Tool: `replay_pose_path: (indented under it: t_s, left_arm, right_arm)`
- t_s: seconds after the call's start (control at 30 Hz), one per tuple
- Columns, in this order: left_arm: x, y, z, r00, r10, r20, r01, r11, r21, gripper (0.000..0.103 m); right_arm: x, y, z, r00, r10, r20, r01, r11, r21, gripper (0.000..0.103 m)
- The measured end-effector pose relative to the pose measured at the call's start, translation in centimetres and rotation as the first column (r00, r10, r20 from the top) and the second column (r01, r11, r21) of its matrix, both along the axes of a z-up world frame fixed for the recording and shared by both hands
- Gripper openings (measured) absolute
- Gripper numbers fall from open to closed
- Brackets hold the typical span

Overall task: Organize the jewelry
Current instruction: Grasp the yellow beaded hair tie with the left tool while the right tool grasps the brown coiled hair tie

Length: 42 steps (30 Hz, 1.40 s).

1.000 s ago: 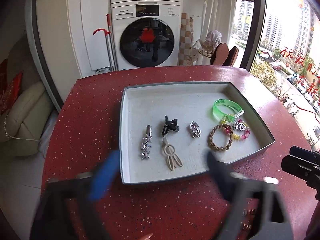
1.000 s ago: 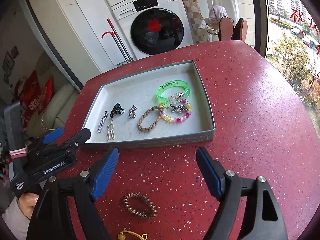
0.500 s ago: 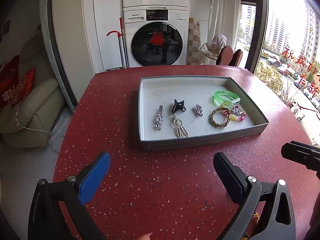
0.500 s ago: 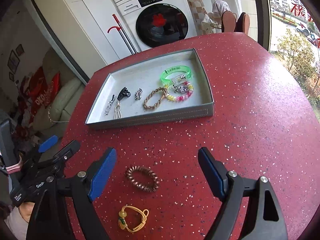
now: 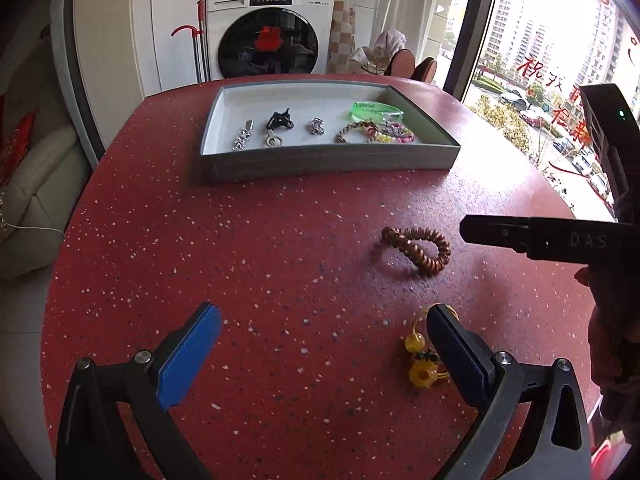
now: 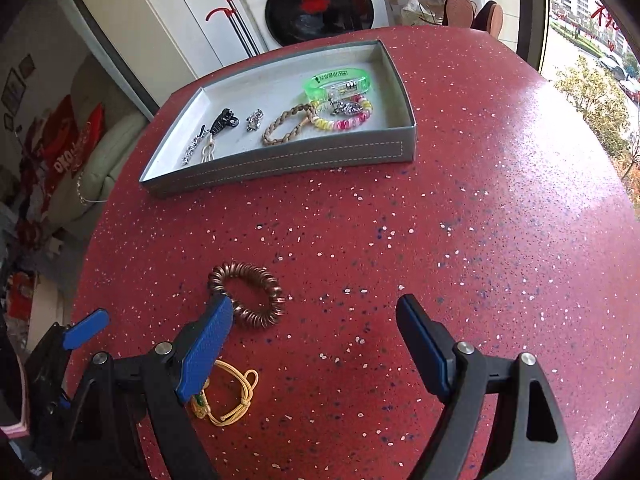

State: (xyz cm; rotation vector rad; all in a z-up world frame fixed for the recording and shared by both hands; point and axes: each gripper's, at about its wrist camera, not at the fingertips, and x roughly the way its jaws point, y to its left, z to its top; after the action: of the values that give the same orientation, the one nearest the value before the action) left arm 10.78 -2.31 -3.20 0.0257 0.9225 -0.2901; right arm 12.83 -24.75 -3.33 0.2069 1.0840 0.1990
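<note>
Item: red table [image 6: 480, 200] w/ grey tray [image 6: 280, 160] at 12 o'clock from both tongs. Tray contents, 9-to-3 o'clock: silver clip [image 5: 242, 140], black claw clip [image 5: 280, 119], beige clip [image 6: 208, 151], small silver charm [image 5: 316, 126], braided band [image 6: 286, 126], bead bracelet [image 6: 344, 118], green bangle [image 6: 340, 80] — hair bits at 9, wrist pieces at 3. Loose, not yet sorted: copper coil tie [image 6: 248, 294], flat on table, well apart from tray; yellow cord charm [image 6: 230, 396], nearer the person, partly under a pad. Left tongs [image 5: 320, 344]: spread wide, nothing held; yellow charm just beside its 3 o'clock pad. Right tongs [image 6: 316, 340]: spread wide, nothing held; coil sits at its 10 o'clock, touching or just behind that pad's tip in the view — can't tell which. Step in hand, by my read: right tongs going for the coil. To do well: shift toward 9 o'clock so the ring sits centred btwn pads, come down low, pinch across one side of the ring, not the whole hoop. Coil looks springy; may squirm or pop out if nipped at the edge. Lift clear over tray wall, set by the wrist pieces at 3 o'clock w/o knocking them.
</note>
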Motion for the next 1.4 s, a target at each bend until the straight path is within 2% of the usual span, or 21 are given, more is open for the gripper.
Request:
replay_pose_path:
  t_s: [0.2,0.4,0.57,0.63,0.7,0.77,0.87,1.0,1.07,1.2,1.27,1.3,1.33,1.4]
  left_arm:
    - [-1.1,-1.5,-0.9,0.999,-0.009,-0.041,0.009,1.000,-0.010,0.103]
    - [-1.7,-2.9,-0.9,0.999,-0.028,-0.031,0.029,0.999,0.023,0.103]
    - [-1.5,-3.4,-1.5,0.998,-0.020,-0.053,0.023,0.999,0.042,0.103]
    - [-1.6,-3.5,-1.8,0.998,-0.011,-0.057,0.014,0.999,0.043,0.103]
    - [-1.6,-3.6,-1.9,0.998,-0.010,-0.058,0.013,0.999,0.040,0.103]
    - [-1.6,-4.0,-2.0,0.998,-0.016,-0.056,0.018,0.999,0.046,0.095]
    - [-1.7,-4.5,-2.1,0.998,-0.021,-0.053,0.024,0.998,0.063,0.093]
    - [-1.9,-5.0,-2.1,0.999,-0.031,-0.038,0.034,0.995,0.092,0.088]
    - [-2.1,-5.2,-2.0,0.999,-0.038,-0.028,0.041,0.995,0.095,0.078]
    - [-2.2,-5.3,-1.7,0.998,-0.058,-0.020,0.060,0.993,0.097,0.063]
    - [-2.2,-5.3,-1.6,0.998,-0.068,-0.020,0.069,0.993,0.092,0.049]
    - [-2.1,-5.3,-1.6,0.997,-0.071,-0.020,0.073,0.993,0.092,0.045]
    - [-2.1,-5.3,-1.5,0.997,-0.075,-0.019,0.077,0.993,0.092,0.035]
    - [-2.0,-5.1,-1.4,0.996,-0.082,-0.025,0.084,0.993,0.078,0.032]
  right_arm:
    - [0.2,0.4,-0.5,0.999,0.031,-0.008,-0.031,0.999,-0.009,0.086]
    - [0.9,1.3,-0.9,0.998,0.066,-0.022,-0.067,0.998,-0.021,0.085]
    - [1.5,2.0,-1.0,0.995,0.097,-0.028,-0.098,0.994,-0.037,0.072]
    - [1.6,2.5,-1.2,0.993,0.115,-0.035,-0.117,0.992,-0.050,0.063]
    - [1.7,3.1,-1.5,0.990,0.138,-0.042,-0.140,0.988,-0.061,0.060]
    - [1.7,3.7,-1.5,0.987,0.154,-0.036,-0.157,0.983,-0.092,0.056]
    - [1.7,4.3,-1.3,0.984,0.173,-0.029,-0.175,0.979,-0.107,0.046]
    - [1.7,4.9,-1.5,0.983,0.181,-0.034,-0.184,0.969,-0.165,0.022]
    - [1.6,4.9,-1.5,0.983,0.180,-0.032,-0.183,0.969,-0.167,0.014]
    - [1.5,4.5,-1.6,0.986,0.166,-0.024,-0.168,0.975,-0.148,0.014]
    - [1.3,4.3,-1.5,0.987,0.159,-0.019,-0.160,0.976,-0.148,0.013]
    - [1.3,4.2,-1.4,0.988,0.155,-0.017,-0.156,0.977,-0.147,0.013]
    - [1.2,4.0,-1.4,0.989,0.150,-0.014,-0.151,0.978,-0.144,0.013]
    - [1.2,3.8,-1.2,0.990,0.140,-0.008,-0.140,0.981,-0.137,0.013]
